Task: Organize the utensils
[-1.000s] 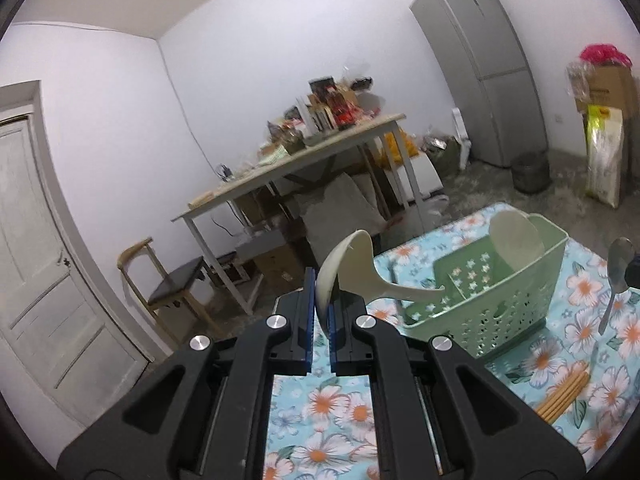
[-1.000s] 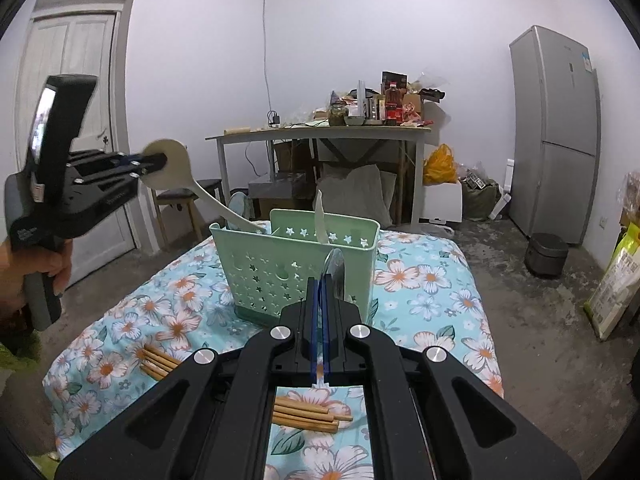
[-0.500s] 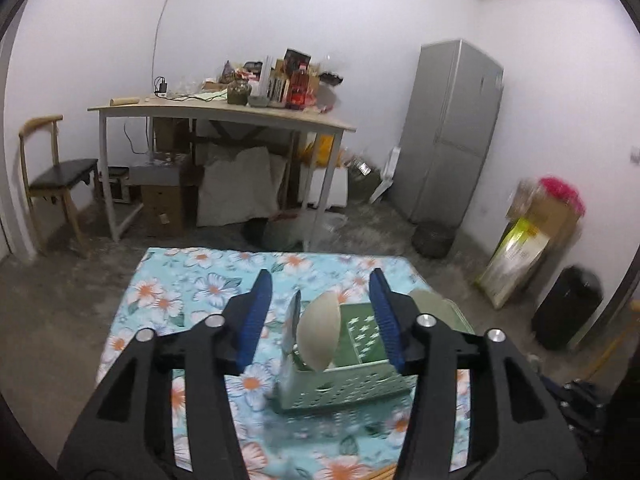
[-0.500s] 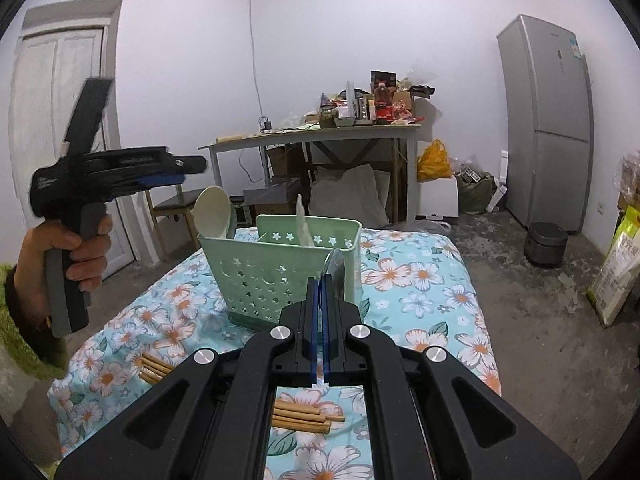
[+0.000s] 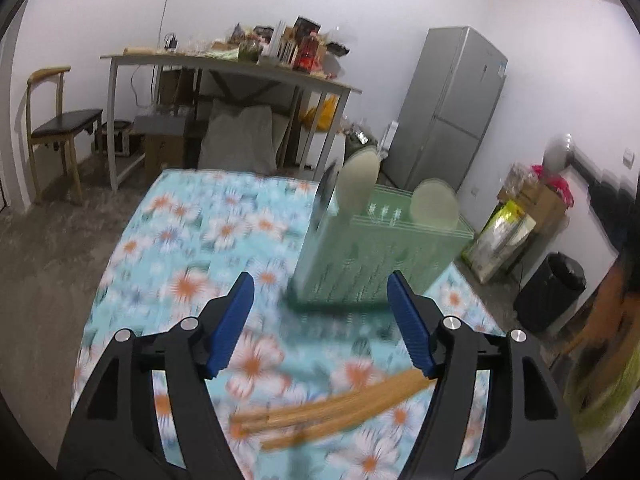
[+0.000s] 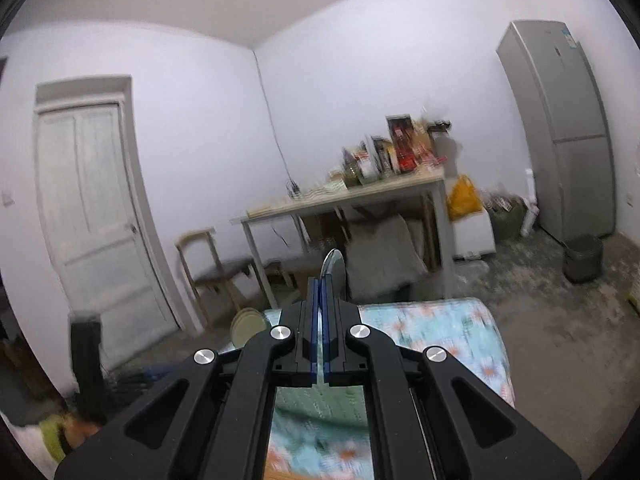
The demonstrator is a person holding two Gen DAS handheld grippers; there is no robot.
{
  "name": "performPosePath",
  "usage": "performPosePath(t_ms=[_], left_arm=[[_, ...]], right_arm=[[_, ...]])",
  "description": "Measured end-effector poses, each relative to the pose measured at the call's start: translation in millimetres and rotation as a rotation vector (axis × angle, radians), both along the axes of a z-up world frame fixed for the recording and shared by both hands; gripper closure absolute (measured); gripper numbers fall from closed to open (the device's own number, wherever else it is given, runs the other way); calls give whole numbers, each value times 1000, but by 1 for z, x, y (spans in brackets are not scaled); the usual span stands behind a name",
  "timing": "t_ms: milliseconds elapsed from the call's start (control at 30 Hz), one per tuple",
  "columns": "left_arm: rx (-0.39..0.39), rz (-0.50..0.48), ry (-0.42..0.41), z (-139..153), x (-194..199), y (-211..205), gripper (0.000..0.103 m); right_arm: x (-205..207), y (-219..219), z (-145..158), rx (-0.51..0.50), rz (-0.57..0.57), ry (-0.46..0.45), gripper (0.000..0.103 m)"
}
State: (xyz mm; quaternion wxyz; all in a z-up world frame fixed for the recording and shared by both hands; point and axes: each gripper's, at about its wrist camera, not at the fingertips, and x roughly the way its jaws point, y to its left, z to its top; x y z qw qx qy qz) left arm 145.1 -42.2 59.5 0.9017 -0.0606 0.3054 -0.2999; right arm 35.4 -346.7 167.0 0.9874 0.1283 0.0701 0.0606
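Wooden chopsticks are lying on the floral table at lower centre, before the green basket, as the empty left hand-held gripper is opening over them; straddling the bundle squarely should be helping. The right hand-held gripper is clamping a metal spoon.

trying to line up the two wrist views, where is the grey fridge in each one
Left wrist view: the tall grey two-door fridge stands right of centre in the upper half, against the back wall, behind the green perforated plastic utensil basket.
Right wrist view: the fridge stands at the far right edge, upper half.
Shared landmark: the cluttered white-legged table, left of the fridge in both.
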Motion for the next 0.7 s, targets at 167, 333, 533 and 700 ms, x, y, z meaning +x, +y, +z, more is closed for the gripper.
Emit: performPosePath(t_ms=[167, 333, 533, 700], left_arm=[[-15, -41, 83, -26, -13, 13, 32], [-36, -59, 102, -40, -23, 16, 30], [-62, -52, 111, -44, -23, 21, 29], [-75, -26, 117, -47, -19, 28, 29]], right_arm=[[31, -4, 17, 30, 41, -55, 101], [77, -12, -6, 91, 81, -5, 101], [118, -16, -56, 108, 72, 131, 101], [124, -23, -88, 132, 42, 218, 98]])
